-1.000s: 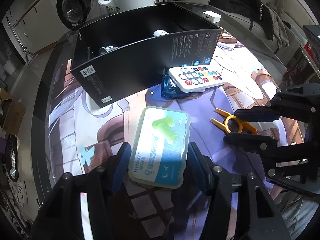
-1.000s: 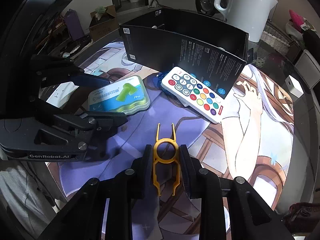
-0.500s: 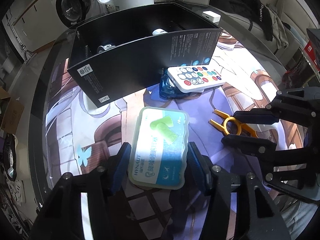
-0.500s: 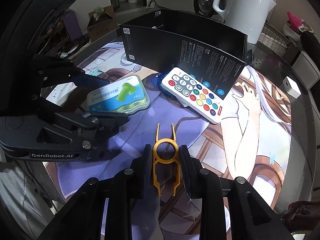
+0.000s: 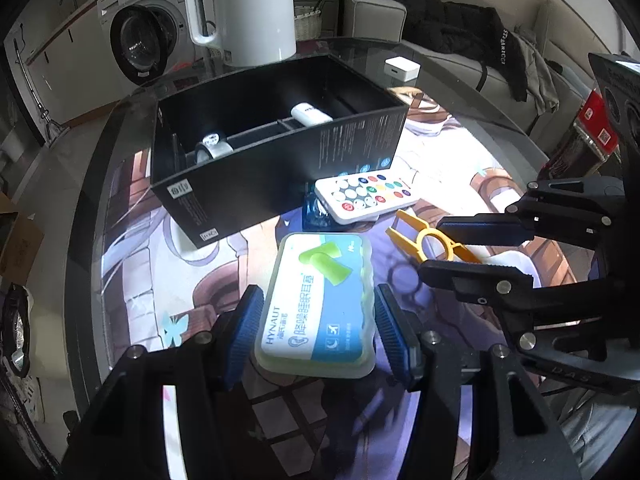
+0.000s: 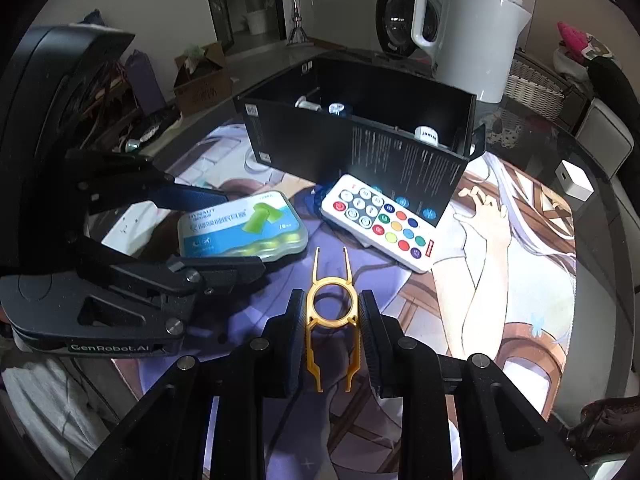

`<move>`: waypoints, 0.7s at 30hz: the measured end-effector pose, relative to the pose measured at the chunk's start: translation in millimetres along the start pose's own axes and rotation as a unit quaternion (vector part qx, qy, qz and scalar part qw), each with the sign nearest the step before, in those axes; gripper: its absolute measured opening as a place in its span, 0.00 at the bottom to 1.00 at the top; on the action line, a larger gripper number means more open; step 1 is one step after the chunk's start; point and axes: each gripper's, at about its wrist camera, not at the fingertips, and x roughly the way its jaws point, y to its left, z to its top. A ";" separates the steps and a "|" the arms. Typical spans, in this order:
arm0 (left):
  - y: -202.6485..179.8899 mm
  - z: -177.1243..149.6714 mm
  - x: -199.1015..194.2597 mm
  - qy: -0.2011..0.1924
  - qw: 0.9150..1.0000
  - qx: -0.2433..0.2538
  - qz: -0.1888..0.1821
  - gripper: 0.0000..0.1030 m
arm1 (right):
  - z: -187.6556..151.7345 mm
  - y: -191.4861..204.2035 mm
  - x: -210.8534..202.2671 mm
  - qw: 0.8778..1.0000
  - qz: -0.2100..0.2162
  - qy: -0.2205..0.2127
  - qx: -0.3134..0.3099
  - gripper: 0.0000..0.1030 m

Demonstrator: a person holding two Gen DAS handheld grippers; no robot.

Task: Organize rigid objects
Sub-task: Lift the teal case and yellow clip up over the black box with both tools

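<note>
Sunlight falls across a round glass table (image 5: 120, 128) covered by a printed anime-style mat (image 6: 500, 280), a washing machine (image 5: 136, 40) and a white plastic kettle (image 5: 248, 8) behind it. Compared with a second ago, both hand-held tools have risen: the table now sits further below each camera, and shadows show beneath both loads, suggesting they have left the mat. The left gripper (image 5: 318, 324) is clamped by its ribbed blue pads on the sides of a rounded translucent earplug case with a blue-and-green label (image 5: 320, 300). The right gripper (image 6: 330, 320) pinches a thin yellow plastic puller tool with a ring centre and forked ends (image 6: 332, 312). Ahead stands the open black cardboard box (image 5: 280, 160), matte-walled and divided, already holding small white items. A glossy white remote with coloured buttons (image 6: 384, 224) leans against its front wall, resting on a blue object. Carrying both pieces over the box rim looks like the next stage.
</note>
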 end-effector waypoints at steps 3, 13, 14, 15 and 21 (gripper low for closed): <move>-0.2 2.9 -15.4 -0.038 0.999 0.000 0.006 0.54 | 5.4 -1.9 -16.7 0.999 0.010 -0.042 0.011 0.26; -2.4 13.4 -67.9 -0.184 0.983 0.005 0.013 0.54 | 10.3 -6.3 -79.9 0.977 0.004 -0.208 0.041 0.26; -3.0 13.1 -72.2 -0.199 0.980 0.007 0.016 0.54 | 10.6 -4.0 -86.6 0.974 -0.001 -0.225 0.040 0.26; -3.3 12.8 -76.4 -0.212 0.977 0.008 0.018 0.54 | 9.7 -3.2 -93.3 0.970 -0.007 -0.242 0.038 0.26; 0.8 9.7 -94.4 -0.269 0.963 -0.012 0.024 0.54 | 3.8 5.1 -123.4 0.945 -0.034 -0.323 0.034 0.26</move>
